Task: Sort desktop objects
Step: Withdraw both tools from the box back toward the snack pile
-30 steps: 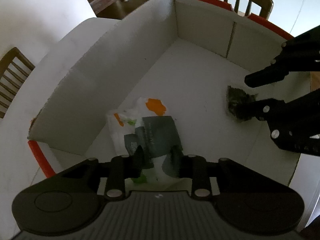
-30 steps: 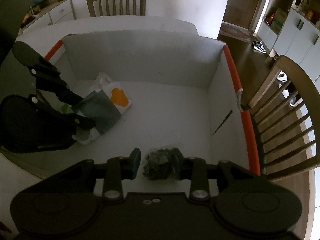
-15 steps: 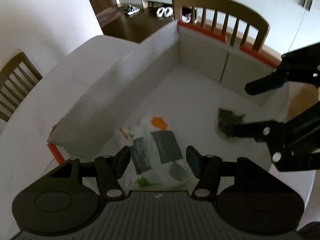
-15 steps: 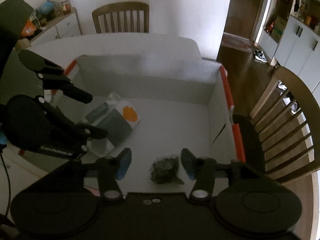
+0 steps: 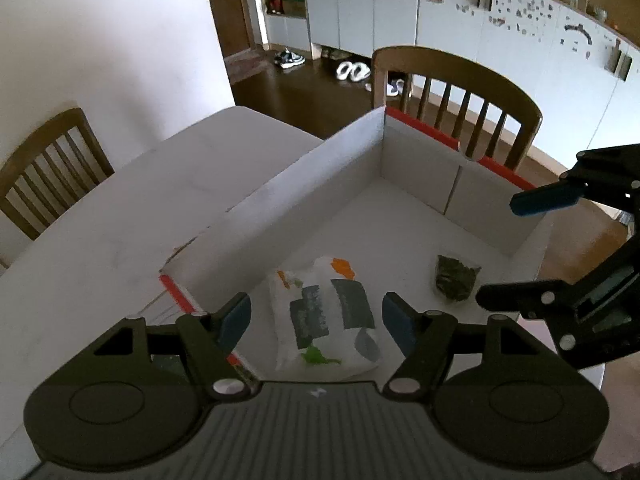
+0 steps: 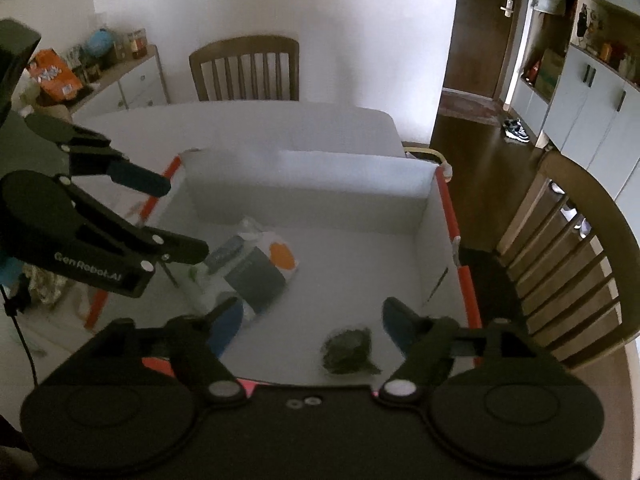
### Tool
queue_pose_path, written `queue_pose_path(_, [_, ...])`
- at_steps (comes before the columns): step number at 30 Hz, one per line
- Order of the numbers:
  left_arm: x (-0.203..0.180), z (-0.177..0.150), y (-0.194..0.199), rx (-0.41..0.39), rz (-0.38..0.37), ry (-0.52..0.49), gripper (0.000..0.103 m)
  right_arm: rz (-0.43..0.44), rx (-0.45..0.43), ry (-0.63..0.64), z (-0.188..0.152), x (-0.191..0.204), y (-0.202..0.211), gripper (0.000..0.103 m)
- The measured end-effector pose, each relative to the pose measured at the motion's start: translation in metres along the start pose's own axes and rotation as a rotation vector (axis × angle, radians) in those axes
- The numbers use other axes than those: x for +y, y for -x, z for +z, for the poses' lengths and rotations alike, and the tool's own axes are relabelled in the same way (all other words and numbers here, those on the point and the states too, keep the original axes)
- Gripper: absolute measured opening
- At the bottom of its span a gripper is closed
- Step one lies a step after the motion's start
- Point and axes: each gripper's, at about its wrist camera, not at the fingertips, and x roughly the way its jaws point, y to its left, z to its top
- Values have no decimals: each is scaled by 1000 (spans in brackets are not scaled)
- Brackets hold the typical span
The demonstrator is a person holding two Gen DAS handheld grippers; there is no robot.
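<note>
**White cardboard box holds both packets; both grippers spread above it**

White cardboard forms a shallow open box (image 5: 304, 196) with orange-red strips along parts of its rim, standing on a white table (image 5: 120, 216). Two packets lie on the box floor, well apart from each other.

One is a white plastic packet printed with grey panels, an orange patch and green marks (image 5: 328, 316). In the left wrist view it lies flat on the box floor, below and between the blue-padded fingers of the left gripper (image 5: 316, 318). Those jaws have just been opening and now stand spread, with the pads clear of the packet on both sides, so nothing is pinched.

The other is a small clear bag of dark green crumpled matter (image 6: 349, 351). In the right wrist view it rests near the box's near edge, toward the orange-trimmed side wall, below the gap of the right gripper (image 6: 318, 328). Its jaws have also just been opening and are wide apart; the bag sits closer to the right-hand finger but neither pad presses on it.

Each gripper shows in the other's view as a black linkage with blue tips, hanging over the box.

Wooden slat-back chairs (image 5: 456, 96) stand around the table, and pale cabinets (image 5: 500, 28) line the far wall above a dark wooden floor.
</note>
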Motion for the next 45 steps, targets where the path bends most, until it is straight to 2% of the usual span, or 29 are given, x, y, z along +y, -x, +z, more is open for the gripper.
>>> queue_pose_path(4, [6, -6, 12, -20, -7, 12, 73, 21, -27, -7, 1, 9, 10, 90])
queue_pose_path(6, [9, -9, 18, -30, -8, 19, 80, 22, -40, -7, 1, 16, 14, 95])
queue_pose_path(9, [14, -15, 26, -48, -11, 36, 85, 24, -53, -12, 2, 24, 19, 98])
queue_pose_path(13, [23, -24, 36, -65, -5, 60, 93, 21, -63, -23, 2, 37, 24, 99])
queue_pose_path(15, [28, -28, 42, -75, -6, 78, 102, 21, -70, -24, 2, 44, 27, 99])
queue_pose_path(21, [38, -44, 59, -105, -18, 99, 103, 22, -86, -31, 2, 66, 30, 99])
queue_pose_path(45, [96, -134, 140, -168, 38, 202, 103, 53, -109, 23, -10, 184, 41, 99])
